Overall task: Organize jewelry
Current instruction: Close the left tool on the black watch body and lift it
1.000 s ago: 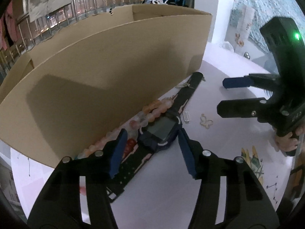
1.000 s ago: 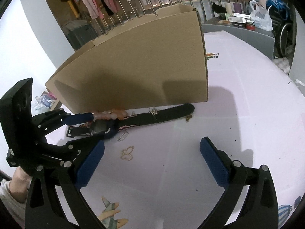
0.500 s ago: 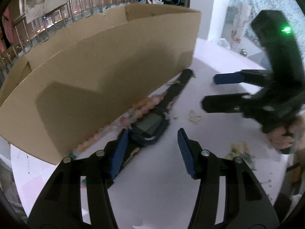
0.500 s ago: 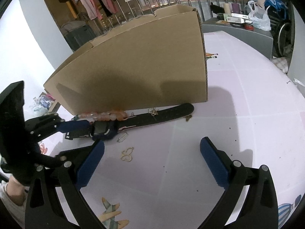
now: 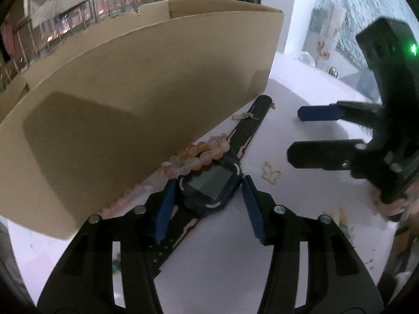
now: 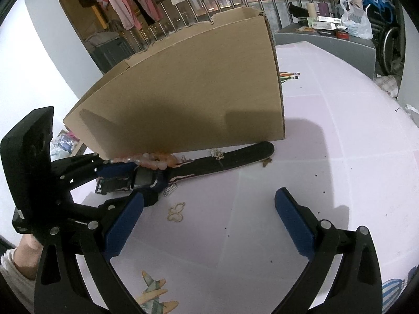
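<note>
I am straddling the watch (image 5: 209, 185) case with the left gripper (image 5: 208, 191), pads parted, not yet pinching. Just beyond: bead bracelet (image 5: 199, 154), box (image 5: 131, 99). Next: squeeze, lift. Right gripper (image 6: 209, 225) is hanging open, empty.

Both grippers are matte black frames with 2 angular fingers each, tipped by blue rectangular pads (image 5: 164, 209) and fastened with silver round screws; the right gripper (image 5: 303, 133) carries a boxy black housing showing a green light; a light sleeve cuff (image 6: 10, 261) shows
</note>
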Action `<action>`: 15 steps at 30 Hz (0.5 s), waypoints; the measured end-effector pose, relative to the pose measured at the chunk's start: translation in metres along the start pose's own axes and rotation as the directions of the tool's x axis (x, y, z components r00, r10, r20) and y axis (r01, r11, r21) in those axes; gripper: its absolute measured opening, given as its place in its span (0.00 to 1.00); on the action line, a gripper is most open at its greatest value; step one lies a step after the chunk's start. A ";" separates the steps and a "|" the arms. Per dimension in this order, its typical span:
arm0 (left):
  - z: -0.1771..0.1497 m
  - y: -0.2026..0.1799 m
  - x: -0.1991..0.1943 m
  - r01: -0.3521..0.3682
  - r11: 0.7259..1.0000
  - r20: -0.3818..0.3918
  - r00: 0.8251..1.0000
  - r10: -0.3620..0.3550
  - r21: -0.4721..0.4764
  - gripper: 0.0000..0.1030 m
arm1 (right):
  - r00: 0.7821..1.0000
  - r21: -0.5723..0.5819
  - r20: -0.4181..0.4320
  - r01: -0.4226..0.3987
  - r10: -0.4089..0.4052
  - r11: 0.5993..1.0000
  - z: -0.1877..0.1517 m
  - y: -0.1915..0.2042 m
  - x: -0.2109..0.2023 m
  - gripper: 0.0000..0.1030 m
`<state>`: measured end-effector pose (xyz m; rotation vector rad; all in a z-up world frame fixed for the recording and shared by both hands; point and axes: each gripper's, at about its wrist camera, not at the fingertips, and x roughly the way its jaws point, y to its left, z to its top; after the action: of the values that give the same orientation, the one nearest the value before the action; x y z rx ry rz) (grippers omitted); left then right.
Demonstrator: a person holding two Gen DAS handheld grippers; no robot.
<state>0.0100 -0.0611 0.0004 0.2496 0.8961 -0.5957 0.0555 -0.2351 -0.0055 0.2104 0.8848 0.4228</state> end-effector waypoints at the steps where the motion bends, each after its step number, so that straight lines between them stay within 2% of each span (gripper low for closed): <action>1: -0.001 0.001 -0.002 0.018 0.999 0.000 1.000 -0.018 -0.028 0.47 | 1.000 -0.002 -0.001 0.002 -0.002 1.000 0.000 0.000 0.000 0.95; 3: -0.004 0.008 -0.007 0.080 0.990 -0.003 0.997 -0.081 -0.114 0.47 | 1.000 -0.003 -0.001 0.003 -0.003 1.000 0.001 -0.001 0.000 0.95; 5: -0.005 0.016 -0.008 0.141 0.970 0.000 0.990 -0.143 -0.198 0.47 | 1.000 0.001 -0.001 -0.004 0.004 1.000 0.002 -0.002 0.000 0.95; 7: -0.008 0.029 -0.010 0.235 0.920 0.016 0.970 -0.243 -0.314 0.47 | 1.000 0.014 0.001 -0.024 0.024 1.000 0.002 -0.005 -0.001 0.95; 9: -0.012 0.044 -0.010 0.326 0.845 0.051 0.940 -0.337 -0.423 0.47 | 0.999 0.041 0.007 -0.053 0.052 0.998 0.002 -0.010 -0.003 0.95; 10: -0.014 0.052 -0.010 0.380 0.790 0.079 0.916 -0.393 -0.482 0.47 | 0.997 0.063 0.011 -0.076 0.075 0.995 0.003 -0.014 -0.004 0.95; 12: -0.018 0.061 -0.010 0.435 0.713 0.118 0.885 -0.450 -0.549 0.47 | 0.992 0.110 0.020 -0.124 0.123 0.986 0.002 -0.021 -0.005 0.95; 14: -0.021 0.066 -0.010 0.463 0.668 0.147 0.868 -0.474 -0.583 0.47 | 0.977 0.190 0.029 -0.211 0.209 0.959 0.002 -0.032 -0.007 0.95; 15: -0.025 0.069 -0.009 0.482 0.636 0.167 0.855 -0.490 -0.603 0.47 | 0.973 0.210 0.037 -0.232 0.230 0.950 0.002 -0.034 -0.009 0.95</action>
<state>0.0298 0.0093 -0.0107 -0.6335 1.1355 -0.7548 0.0619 -0.2698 -0.0099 0.5179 0.8969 0.5435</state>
